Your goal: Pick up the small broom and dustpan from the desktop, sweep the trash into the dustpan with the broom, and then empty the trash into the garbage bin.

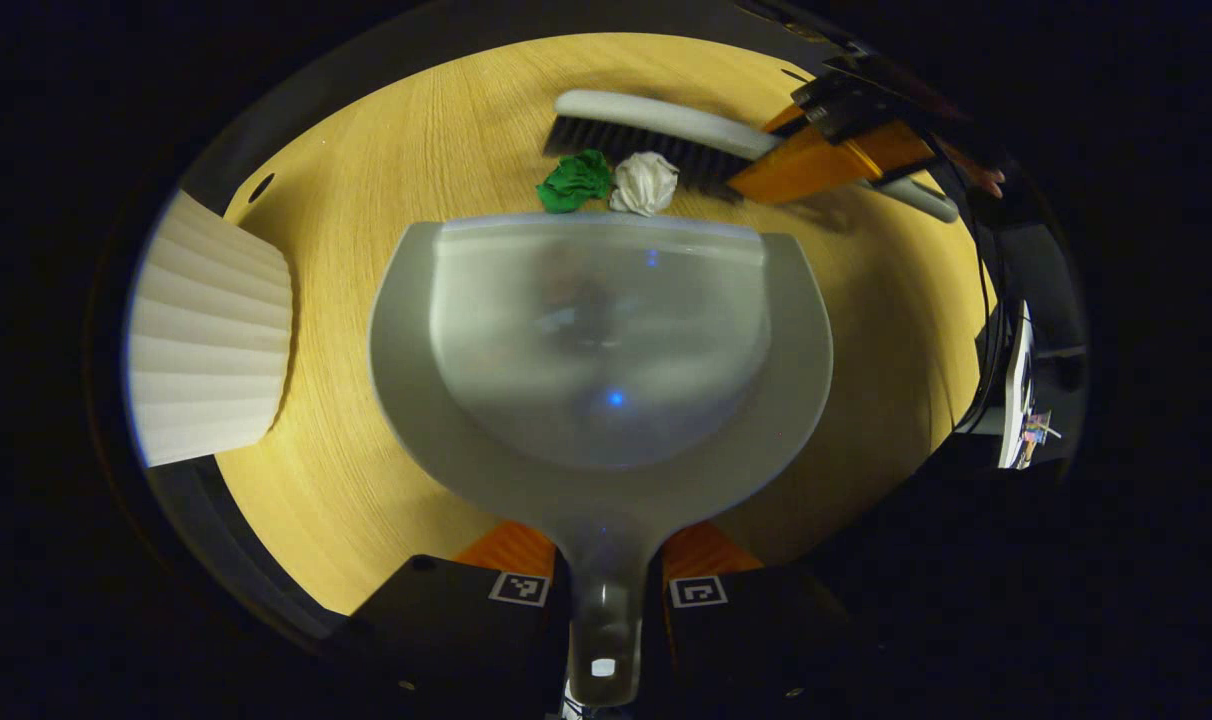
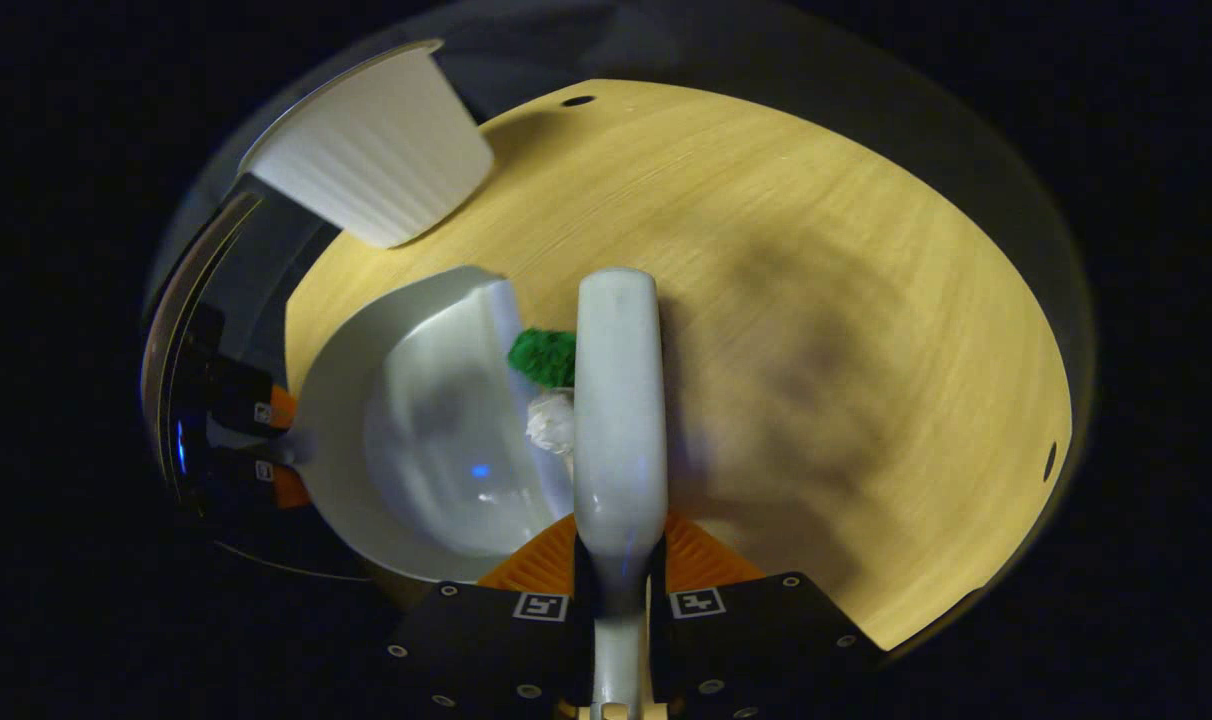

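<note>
Left hand-held gripper (image 1: 602,580) clamps the dustpan (image 1: 601,340) handle, lip on the table (image 1: 366,480). Right hand-held gripper (image 2: 621,590) grips the broom (image 2: 618,400), bristles behind green wad (image 1: 574,181) and white wad (image 1: 645,182) (just outside the lip). Best sweep low, straight into the pan, pan held still.

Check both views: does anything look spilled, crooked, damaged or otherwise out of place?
Nothing stands out. The green paper ball and white paper ball lie on the desk between the dustpan lip and the broom bristles, not yet swept in. The ribbed white bin stands upright beside them.
</note>
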The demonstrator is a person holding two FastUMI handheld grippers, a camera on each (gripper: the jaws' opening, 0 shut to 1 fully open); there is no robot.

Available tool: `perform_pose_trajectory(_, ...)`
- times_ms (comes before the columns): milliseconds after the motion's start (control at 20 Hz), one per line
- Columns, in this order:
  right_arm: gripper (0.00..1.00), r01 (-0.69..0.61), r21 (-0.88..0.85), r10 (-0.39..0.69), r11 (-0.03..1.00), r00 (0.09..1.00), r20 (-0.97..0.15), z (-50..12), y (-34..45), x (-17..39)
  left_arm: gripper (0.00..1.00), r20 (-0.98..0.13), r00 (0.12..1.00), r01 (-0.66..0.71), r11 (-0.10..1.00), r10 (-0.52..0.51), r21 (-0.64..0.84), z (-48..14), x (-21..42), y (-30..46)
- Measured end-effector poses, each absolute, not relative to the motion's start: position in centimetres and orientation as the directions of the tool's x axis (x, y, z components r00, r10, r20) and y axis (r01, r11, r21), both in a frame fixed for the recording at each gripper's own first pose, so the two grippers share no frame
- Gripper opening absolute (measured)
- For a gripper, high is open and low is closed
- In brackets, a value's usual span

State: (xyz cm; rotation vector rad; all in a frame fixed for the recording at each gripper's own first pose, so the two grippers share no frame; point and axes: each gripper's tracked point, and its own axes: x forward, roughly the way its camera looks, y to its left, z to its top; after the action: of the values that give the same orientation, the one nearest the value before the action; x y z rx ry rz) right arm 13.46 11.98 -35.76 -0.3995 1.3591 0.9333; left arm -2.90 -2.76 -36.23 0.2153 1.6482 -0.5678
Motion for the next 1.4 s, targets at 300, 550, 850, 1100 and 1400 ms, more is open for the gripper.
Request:
perform_pose_trajectory(300,0.22,-0.775,0.381,0.397,0.505,-0.183,-0.899,-35.5,13.2,12.5,0.29,-0.967,-0.155,0.438,0.863,-0.203,-0.252,-36.3,-2.8,-3.4)
perform_pose_trajectory(550,0.22,-0.694,0.386,0.427,0.608,-0.124,-0.896,-36.1,12.3,14.3,0.29,-0.967,-0.139,0.381,0.890,-0.212,-0.250,-36.3,-2.9,-4.2)
perform_pose_trajectory(850,0.22,-0.486,0.239,0.330,0.841,0.110,-0.938,-34.2,5.6,22.3,0.29,-0.976,-0.121,0.274,0.939,-0.182,-0.209,-36.4,-2.9,-5.7)
perform_pose_trajectory(1100,0.22,-0.350,0.120,0.179,0.929,0.141,-0.974,-37.4,0.0,20.7,0.29,-0.984,-0.114,0.210,0.965,-0.136,-0.158,-35.9,-2.0,-6.5)
perform_pose_trajectory(1400,0.22,-0.225,0.058,0.085,0.973,0.114,-0.990,-42.3,-1.1,17.5,0.29,-0.990,-0.074,0.132,0.983,-0.121,-0.130,-35.9,-1.2,-7.8)
